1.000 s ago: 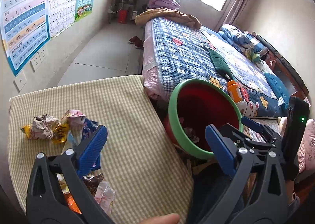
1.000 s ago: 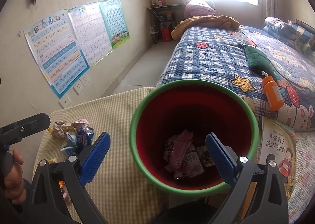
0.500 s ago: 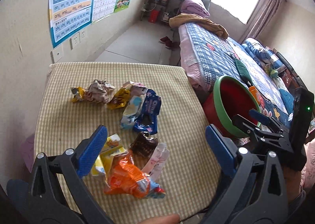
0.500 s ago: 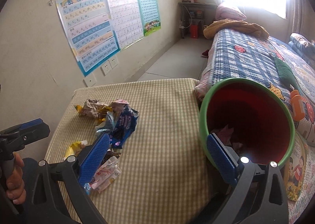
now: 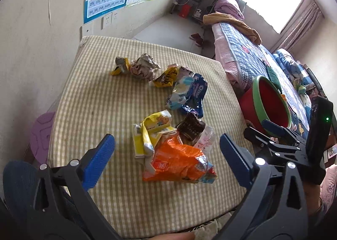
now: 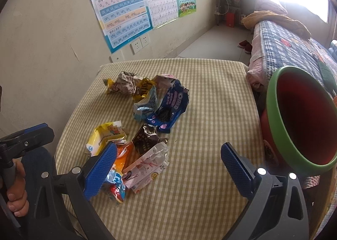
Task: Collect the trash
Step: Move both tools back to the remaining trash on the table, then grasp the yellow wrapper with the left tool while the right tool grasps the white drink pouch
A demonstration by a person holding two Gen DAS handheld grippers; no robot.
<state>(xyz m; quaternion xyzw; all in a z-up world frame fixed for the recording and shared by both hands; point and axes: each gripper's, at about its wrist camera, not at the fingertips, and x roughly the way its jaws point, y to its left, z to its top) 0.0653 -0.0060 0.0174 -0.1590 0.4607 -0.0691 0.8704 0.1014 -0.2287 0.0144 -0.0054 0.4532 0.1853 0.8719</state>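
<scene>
both views have swung off the red bin (image 6: 299, 122) and back over the table (image 5: 88, 96). our left gripper (image 5: 166, 155) and right gripper (image 6: 168, 166) are spread wide, holding nothing. between the left jaws lies the orange wrapper (image 5: 177, 164), touching the yellow packet (image 5: 151, 128). closing now, we might pinch both, or the slick foil could slip free on the way to the bin.

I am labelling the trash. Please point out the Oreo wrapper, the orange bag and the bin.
Oreo wrapper (image 6: 171, 106): right wrist view, on the printed blue front.
Orange bag (image 5: 175, 161): left wrist view, on its crumpled middle.
Bin (image 6: 273, 122): right wrist view, on the green rim.
</scene>
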